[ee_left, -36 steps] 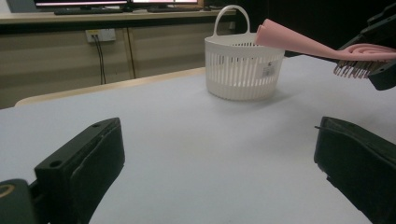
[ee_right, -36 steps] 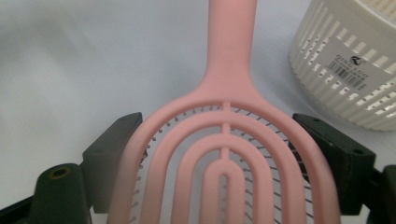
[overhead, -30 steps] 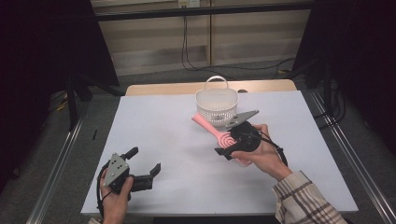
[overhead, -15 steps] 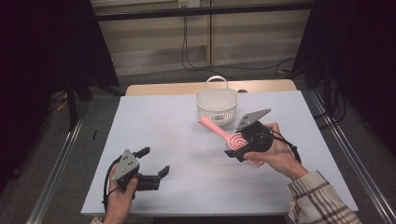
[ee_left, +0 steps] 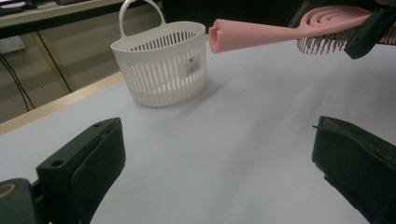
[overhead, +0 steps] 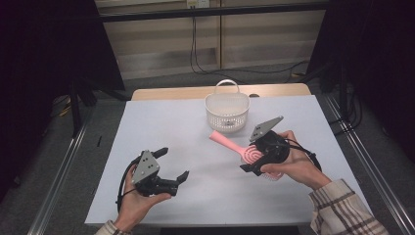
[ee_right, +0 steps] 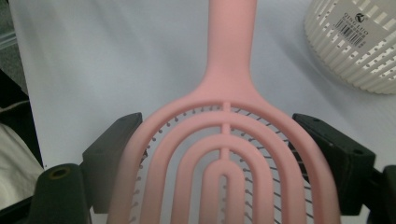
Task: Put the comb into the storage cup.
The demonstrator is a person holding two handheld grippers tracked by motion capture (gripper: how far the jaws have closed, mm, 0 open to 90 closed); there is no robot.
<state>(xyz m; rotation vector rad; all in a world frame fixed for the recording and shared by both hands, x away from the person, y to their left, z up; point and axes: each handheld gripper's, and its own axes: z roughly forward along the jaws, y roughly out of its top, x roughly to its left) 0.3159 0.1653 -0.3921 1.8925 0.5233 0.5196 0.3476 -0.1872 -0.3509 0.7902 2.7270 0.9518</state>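
Right tool [overhead: 254, 164] of mine pinches the pink hairbrush [overhead: 240, 148] by its wide slotted head, one black jaw on each edge, bristles down, its smooth rounded handle aimed far-left toward the white basket [overhead: 227, 111]. That ribbed plastic basket, oval with a loop handle, stands on the pale tabletop [overhead: 195, 132] just beyond the handle tip. Left tool [overhead: 172, 165] hovers near-left, jaws spread, gripping nothing.

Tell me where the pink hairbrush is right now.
In the high view the pink hairbrush sits right of centre, its head clamped in the right gripper above the table, its handle pointing toward the white basket.
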